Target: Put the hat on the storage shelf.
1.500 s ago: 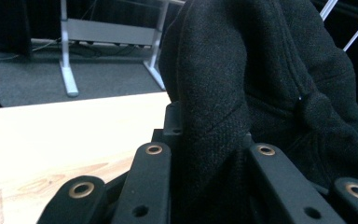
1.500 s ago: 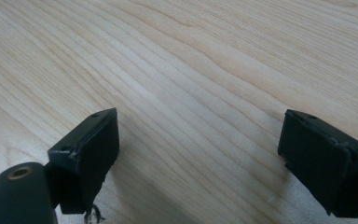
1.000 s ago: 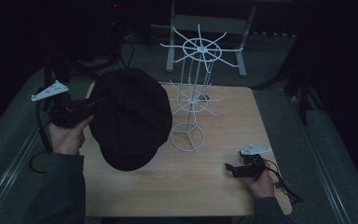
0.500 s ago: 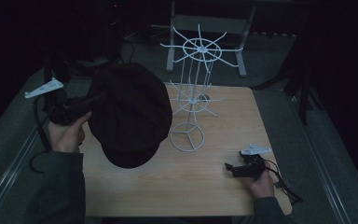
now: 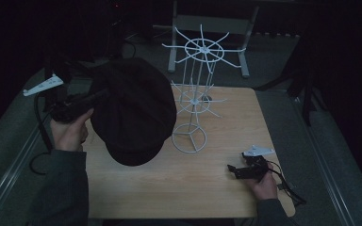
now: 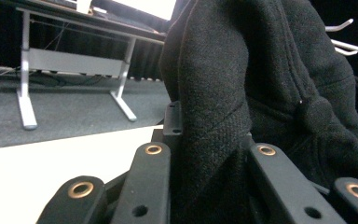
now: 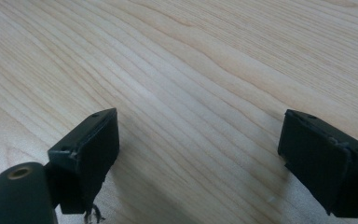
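Note:
A black cap (image 5: 134,110) hangs in the air over the left part of the wooden table (image 5: 226,197), brim toward me. My left gripper (image 5: 94,98) is shut on the cap's left edge, and in the left gripper view the black cloth (image 6: 242,93) is pinched between the two jaws. A white wire rack (image 5: 195,101) with two rings of spokes stands on a round base at the table's middle, just right of the cap. My right gripper (image 5: 233,171) rests low at the table's front right, open, with bare wood (image 7: 196,93) between its fingers.
Behind the table stands a grey metal desk frame (image 5: 207,28) on dark carpet. A cable (image 5: 287,188) trails from the right gripper toward the table's front right corner. The table's left edge borders a grey floor rail (image 5: 14,165).
The left hand has lifted and swung the cap slightly up and to the right, nearer the wire rack. The right gripper has stayed put.

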The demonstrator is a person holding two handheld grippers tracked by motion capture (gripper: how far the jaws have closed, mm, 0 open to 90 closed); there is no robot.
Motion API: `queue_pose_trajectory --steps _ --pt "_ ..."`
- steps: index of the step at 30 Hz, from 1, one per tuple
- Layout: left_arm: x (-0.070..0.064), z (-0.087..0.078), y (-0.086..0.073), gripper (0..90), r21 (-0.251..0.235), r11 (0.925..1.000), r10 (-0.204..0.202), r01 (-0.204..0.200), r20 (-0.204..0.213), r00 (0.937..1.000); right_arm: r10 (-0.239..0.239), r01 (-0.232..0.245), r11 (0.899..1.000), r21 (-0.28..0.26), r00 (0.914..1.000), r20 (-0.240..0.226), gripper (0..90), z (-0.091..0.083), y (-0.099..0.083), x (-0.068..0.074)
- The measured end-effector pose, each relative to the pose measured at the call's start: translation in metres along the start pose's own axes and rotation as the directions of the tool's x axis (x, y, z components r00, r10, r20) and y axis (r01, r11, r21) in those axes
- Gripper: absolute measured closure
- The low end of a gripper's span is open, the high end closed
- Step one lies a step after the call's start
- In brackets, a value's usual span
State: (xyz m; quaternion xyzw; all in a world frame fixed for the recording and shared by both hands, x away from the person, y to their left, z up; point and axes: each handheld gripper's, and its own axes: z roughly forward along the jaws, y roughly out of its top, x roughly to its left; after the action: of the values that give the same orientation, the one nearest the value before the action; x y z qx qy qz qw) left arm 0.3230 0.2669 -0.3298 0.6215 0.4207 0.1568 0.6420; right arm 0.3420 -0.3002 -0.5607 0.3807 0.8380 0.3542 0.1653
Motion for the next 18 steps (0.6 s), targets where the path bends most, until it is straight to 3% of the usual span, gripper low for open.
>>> queue_pose_trajectory --steps 18 --pt "-0.0041 0.0047 0.0085 77.3 -0.040 0.9992 -0.001 0.003 0.063 0.9980 0.000 0.000 1.000 0.000 1.0000 0.000 12.3 0.0000 0.0000 0.0000"
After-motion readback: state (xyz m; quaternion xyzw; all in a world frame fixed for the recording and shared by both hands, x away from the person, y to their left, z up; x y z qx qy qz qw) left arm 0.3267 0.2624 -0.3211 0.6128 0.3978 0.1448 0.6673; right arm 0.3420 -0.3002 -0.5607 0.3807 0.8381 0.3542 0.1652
